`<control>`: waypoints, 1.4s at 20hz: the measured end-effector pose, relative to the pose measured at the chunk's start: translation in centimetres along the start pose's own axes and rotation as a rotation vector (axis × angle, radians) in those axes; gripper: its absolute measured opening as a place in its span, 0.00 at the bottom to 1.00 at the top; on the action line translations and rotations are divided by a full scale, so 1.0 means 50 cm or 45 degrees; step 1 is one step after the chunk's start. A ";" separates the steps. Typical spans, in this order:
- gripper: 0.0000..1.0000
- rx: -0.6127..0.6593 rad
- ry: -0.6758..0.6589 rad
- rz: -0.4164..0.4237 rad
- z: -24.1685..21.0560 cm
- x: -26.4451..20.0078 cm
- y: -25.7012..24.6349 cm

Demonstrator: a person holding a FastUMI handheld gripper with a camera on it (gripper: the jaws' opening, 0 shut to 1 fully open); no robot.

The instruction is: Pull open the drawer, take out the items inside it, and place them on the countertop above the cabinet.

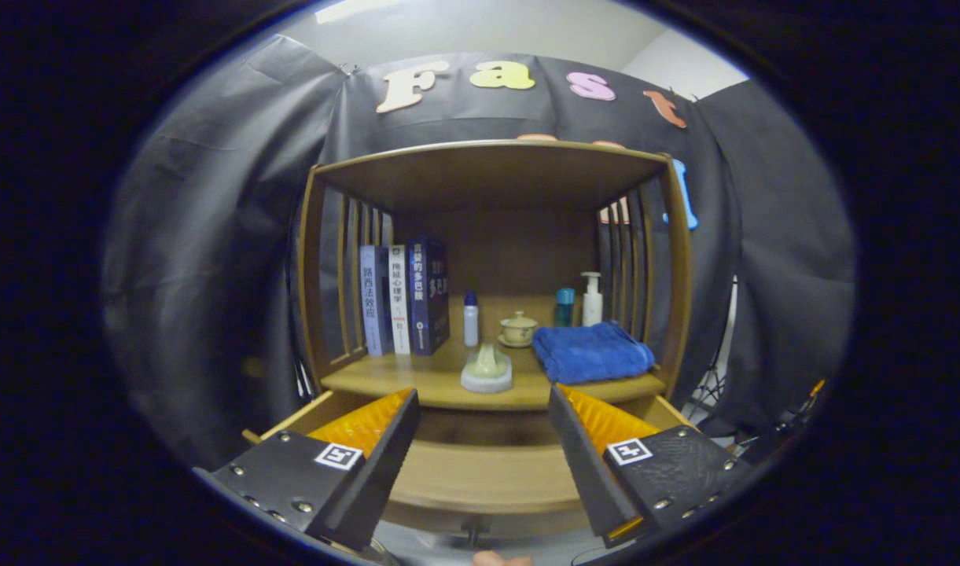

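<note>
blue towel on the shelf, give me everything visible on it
The blue towel is a plush, terry-looking cloth folded into a thick rectangular stack, lying flat on the wooden countertop at its front edge, toward the slatted side. A teal bottle and a white pump bottle stand just behind it; a small lidded cup sits beside it. Contact with these cannot be told. It lies beyond the gripper, whose jaws stand open over the pulled-out drawer.

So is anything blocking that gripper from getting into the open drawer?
Nothing visible does. The gripper hangs open right over the pulled-out drawer. Up on the countertop, a pale dish sits at the front edge beside a blue towel, with bare wood to its left.
</note>
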State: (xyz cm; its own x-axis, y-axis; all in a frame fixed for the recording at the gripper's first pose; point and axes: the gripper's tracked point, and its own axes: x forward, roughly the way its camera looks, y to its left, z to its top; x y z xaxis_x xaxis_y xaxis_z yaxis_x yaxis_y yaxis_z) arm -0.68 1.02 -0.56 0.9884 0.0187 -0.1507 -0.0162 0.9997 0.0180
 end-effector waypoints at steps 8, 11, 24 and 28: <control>0.97 -0.012 0.136 -0.049 -0.153 -0.074 0.005; 0.98 -0.003 0.179 -0.069 -0.186 -0.069 -0.004; 0.97 -0.008 0.258 -0.125 -0.246 -0.027 -0.007; 0.97 -0.043 0.254 -0.123 -0.247 -0.021 -0.010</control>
State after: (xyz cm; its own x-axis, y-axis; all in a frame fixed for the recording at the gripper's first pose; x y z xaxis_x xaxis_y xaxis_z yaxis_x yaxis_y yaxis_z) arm -3.56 0.68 -12.62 0.9363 -0.0779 -0.3425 0.0687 0.9969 -0.0388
